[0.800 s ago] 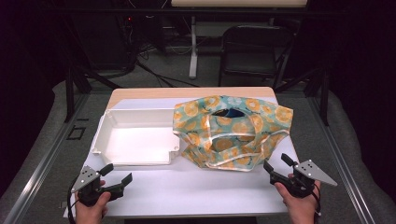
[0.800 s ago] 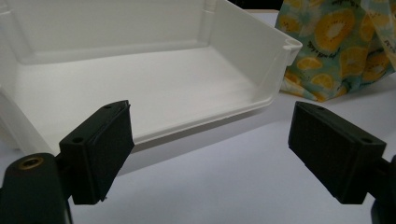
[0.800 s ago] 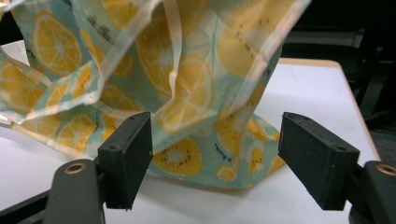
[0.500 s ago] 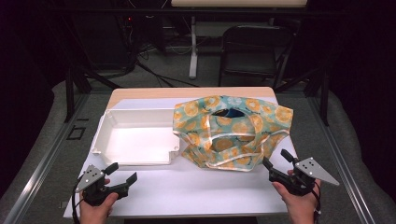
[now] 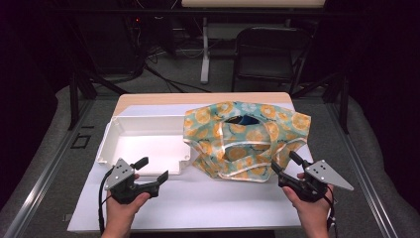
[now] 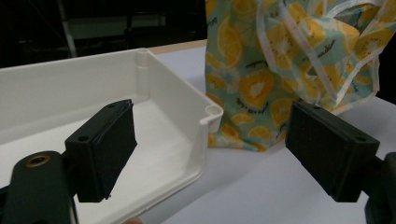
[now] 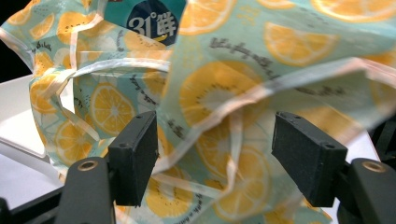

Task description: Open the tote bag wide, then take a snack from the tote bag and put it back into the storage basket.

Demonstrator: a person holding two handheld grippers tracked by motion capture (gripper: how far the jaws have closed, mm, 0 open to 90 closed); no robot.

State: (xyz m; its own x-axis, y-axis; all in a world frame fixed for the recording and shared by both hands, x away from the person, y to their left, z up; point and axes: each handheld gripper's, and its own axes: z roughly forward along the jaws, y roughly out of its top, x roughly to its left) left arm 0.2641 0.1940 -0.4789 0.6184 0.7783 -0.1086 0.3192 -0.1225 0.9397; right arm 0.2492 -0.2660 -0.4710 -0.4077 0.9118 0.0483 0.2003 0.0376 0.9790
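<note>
table: a white-topped table (image 5: 208,203) with a wooden strip along its far edge; both forearms come in from the near edge.
bag: a teal bag printed with orange slices (image 5: 245,141) lies crumpled on the right half of the table, its mouth gaping at the top, pale handles looped over its front.
bag contents: a dark blue packet (image 7: 154,16) with white print shows inside the mouth of the bag in the right gripper view.
tray: an empty white plastic tray (image 5: 143,144) sits on the left half of the table, its right wall touching the bag.
left gripper: the left gripper (image 5: 151,168) hangs over the table just in front of the tray's near right corner, pointing toward the bag; jaws standing well apart, nothing between them. in the left gripper view (image 6: 210,154) the tray corner and the bag's lower edge lie ahead of it.
right gripper: the right gripper (image 5: 286,163) is at the bag's near right edge, jaws apart. in the right gripper view (image 7: 215,156) the bag's cloth and a handle strap lie right ahead between the two jaws, but the pads do not press on it.
surroundings: a black chair (image 5: 265,54) stands on the floor beyond the table.
</note>
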